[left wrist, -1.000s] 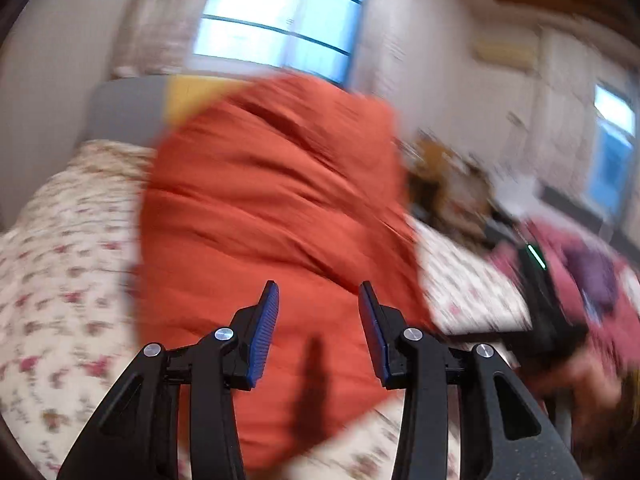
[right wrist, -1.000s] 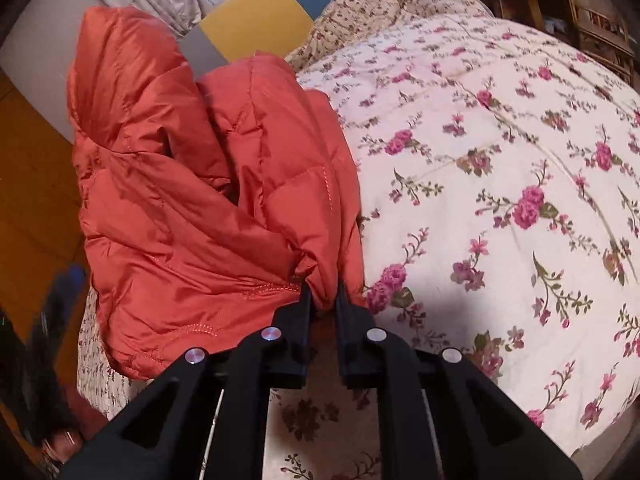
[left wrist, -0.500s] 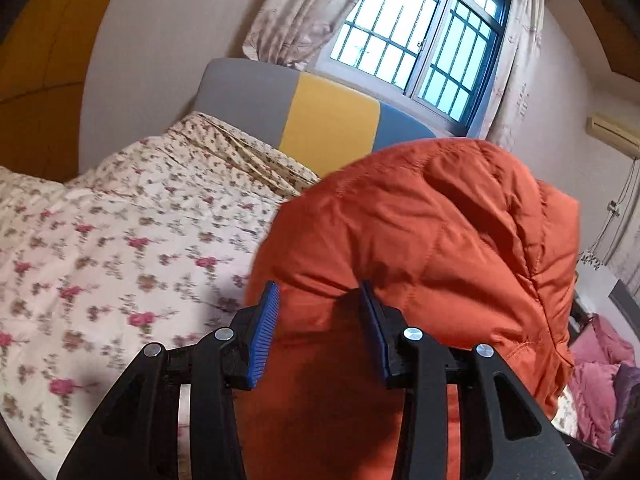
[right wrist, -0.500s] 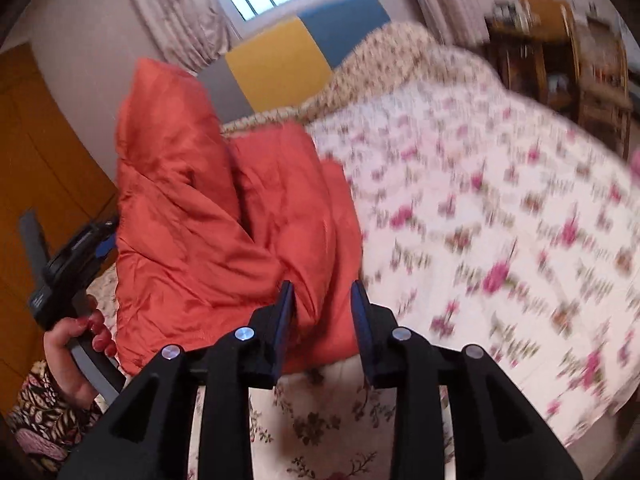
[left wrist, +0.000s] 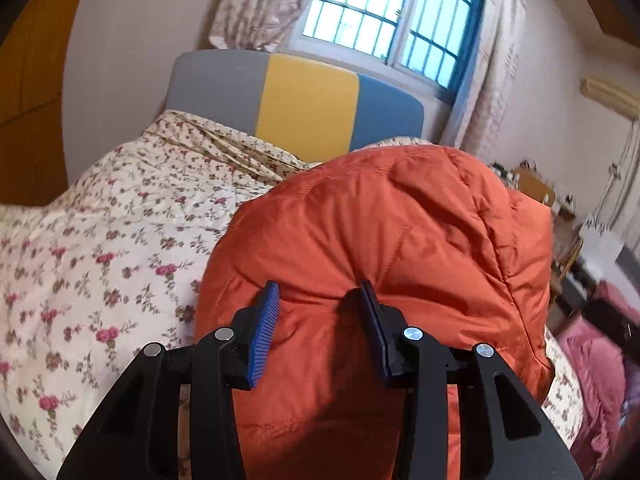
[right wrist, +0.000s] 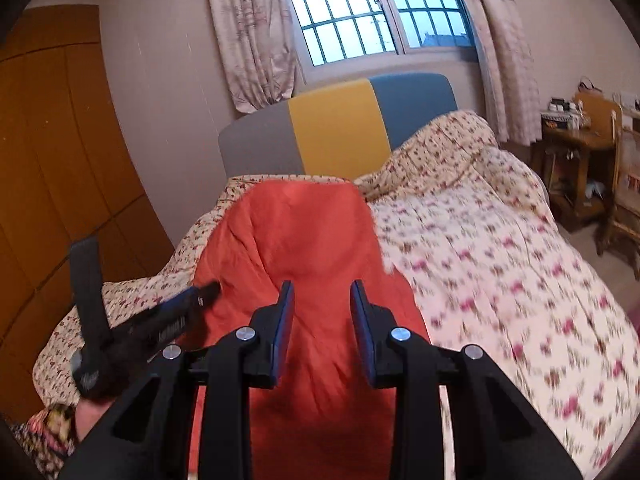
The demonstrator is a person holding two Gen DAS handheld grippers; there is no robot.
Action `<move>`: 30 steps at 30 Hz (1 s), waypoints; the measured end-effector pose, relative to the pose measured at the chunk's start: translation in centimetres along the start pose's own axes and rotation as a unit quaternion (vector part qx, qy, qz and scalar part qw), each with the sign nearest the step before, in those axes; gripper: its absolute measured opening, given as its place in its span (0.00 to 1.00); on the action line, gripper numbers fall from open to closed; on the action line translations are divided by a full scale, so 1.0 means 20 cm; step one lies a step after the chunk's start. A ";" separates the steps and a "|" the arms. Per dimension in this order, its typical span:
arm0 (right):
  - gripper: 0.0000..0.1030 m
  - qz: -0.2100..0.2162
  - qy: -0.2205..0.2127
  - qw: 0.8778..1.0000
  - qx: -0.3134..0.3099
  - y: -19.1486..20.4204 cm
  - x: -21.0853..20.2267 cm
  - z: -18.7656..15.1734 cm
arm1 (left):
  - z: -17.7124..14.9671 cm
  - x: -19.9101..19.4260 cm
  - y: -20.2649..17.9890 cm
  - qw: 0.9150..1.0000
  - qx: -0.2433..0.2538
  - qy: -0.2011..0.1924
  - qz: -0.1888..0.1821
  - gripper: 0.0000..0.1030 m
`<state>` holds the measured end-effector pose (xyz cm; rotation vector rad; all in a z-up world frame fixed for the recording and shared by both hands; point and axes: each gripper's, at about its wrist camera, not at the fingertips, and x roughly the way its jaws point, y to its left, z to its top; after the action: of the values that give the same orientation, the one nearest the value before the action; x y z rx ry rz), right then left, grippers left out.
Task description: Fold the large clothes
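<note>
The right gripper [right wrist: 322,296] has let go! A second ago its jaws were pinched tight on a fold of the orange jacket [right wrist: 304,264]; they have just been opening, and now they stand partly apart with nothing between the pads, the jacket lying lower down on the bed [right wrist: 500,280] beyond them. The view has climbed too: a second ago it looked down at the flowered bedspread, and now it takes in the headboard [right wrist: 336,136], the barred window [right wrist: 360,12] and the curtains [right wrist: 256,40].

Over on the left side, the blur of a second ago has cleared. The left gripper [left wrist: 320,300] holds the same partly open gap, and the puffy jacket [left wrist: 400,240] bulges between its blue pads [left wrist: 264,332]. The right-hand pad presses a dent into the fabric; whether the left-hand pad truly bites I cannot tell. The jacket fills the near centre and right of this view, with the bedspread [left wrist: 100,260] stretching away to the left.

Poses now: both grippers point forward and slightly downward toward the headboard. In the right wrist view the left gripper [right wrist: 200,296] comes in from the near left, slanting up toward the jacket's left edge, with the person's hand [right wrist: 90,416] and a patterned sleeve [right wrist: 48,432] below it. The jacket sits on the left half of the bed, its far edge near the headboard.
</note>
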<state>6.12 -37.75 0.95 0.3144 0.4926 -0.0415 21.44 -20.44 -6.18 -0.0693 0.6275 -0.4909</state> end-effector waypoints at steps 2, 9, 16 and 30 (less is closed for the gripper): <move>0.26 0.002 0.004 1.000 0.001 -0.01 0.08 0.06 | 0.01 0.02 -0.03 1.000 0.006 0.006 0.002 0.39; 0.26 -0.021 0.025 0.999 0.000 -0.10 0.32 0.16 | 0.02 0.10 -0.14 0.999 0.032 0.023 0.021 0.39; 0.24 -0.046 0.048 0.998 0.016 -0.27 0.47 0.12 | 0.03 0.18 -0.24 0.997 0.056 0.037 0.038 0.39; 0.16 -0.049 0.114 0.987 0.100 -0.62 0.82 -0.11 | -0.03 0.38 -0.36 0.994 0.084 0.046 0.050 0.42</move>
<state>18.15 -48.20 -12.25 0.4948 0.7334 -0.1528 23.45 -30.33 -9.30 0.1438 0.6752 -0.4493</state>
